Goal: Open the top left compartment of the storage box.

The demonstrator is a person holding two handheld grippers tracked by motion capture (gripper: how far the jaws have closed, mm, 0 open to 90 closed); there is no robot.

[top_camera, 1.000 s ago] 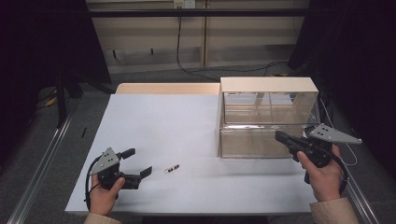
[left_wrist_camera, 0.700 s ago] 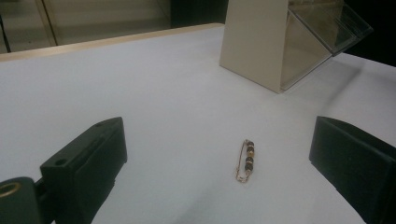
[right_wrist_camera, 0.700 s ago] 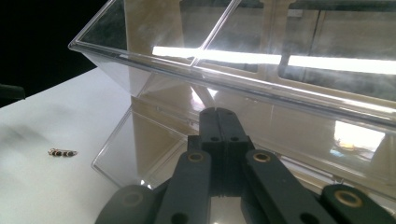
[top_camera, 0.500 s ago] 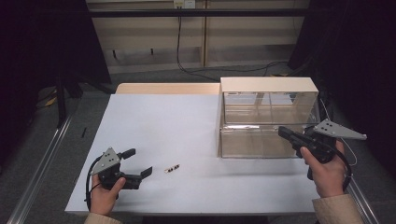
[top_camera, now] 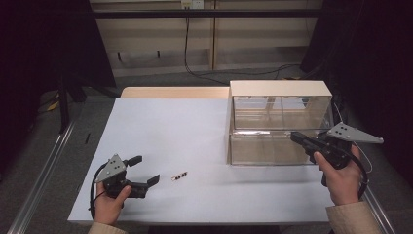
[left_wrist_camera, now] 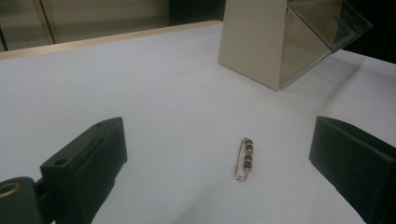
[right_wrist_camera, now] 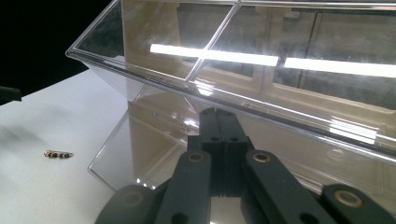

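White table [top_camera: 195,126], seen whole from the high view, spans the frame beneath a clear two-tier case [top_camera: 280,122] that stands at about 2 o'clock of the table's centre, its pale top and side panels closing the back. The right gripper view adds what the high view cannot resolve: the case's slanted transparent front panes [right_wrist_camera: 280,42], their dividing ribs, and bright strip reflections across them. The left gripper view shows the same case from its end, as a beige side wall [left_wrist_camera: 252,42] with the clear panes jutting out toward 3 o'clock. Right gripper [top_camera: 295,137], held in the person's right hand [top_camera: 341,178] at about 4 o'clock of the table's centre, points toward 9 o'clock at the lower tier's front; its own view shows the two black jaws clenched flat together with nothing between them, close before the lower pane. Left gripper [top_camera: 145,169], held in the left hand [top_camera: 109,204] at about 7 o'clock, has its jaws released and spread wide, tips toward 3 o'clock. Beaded safety pin [top_camera: 179,176] lies flat on the table just beyond those tips, untouched; the left gripper view shows it [left_wrist_camera: 244,158] lying between the jaw tips and ahead of them, resolving a gold wire frame with dark and gold beads, whereas the right gripper view renders it [right_wrist_camera: 58,154] as a small striped bar at 9 o'clock.
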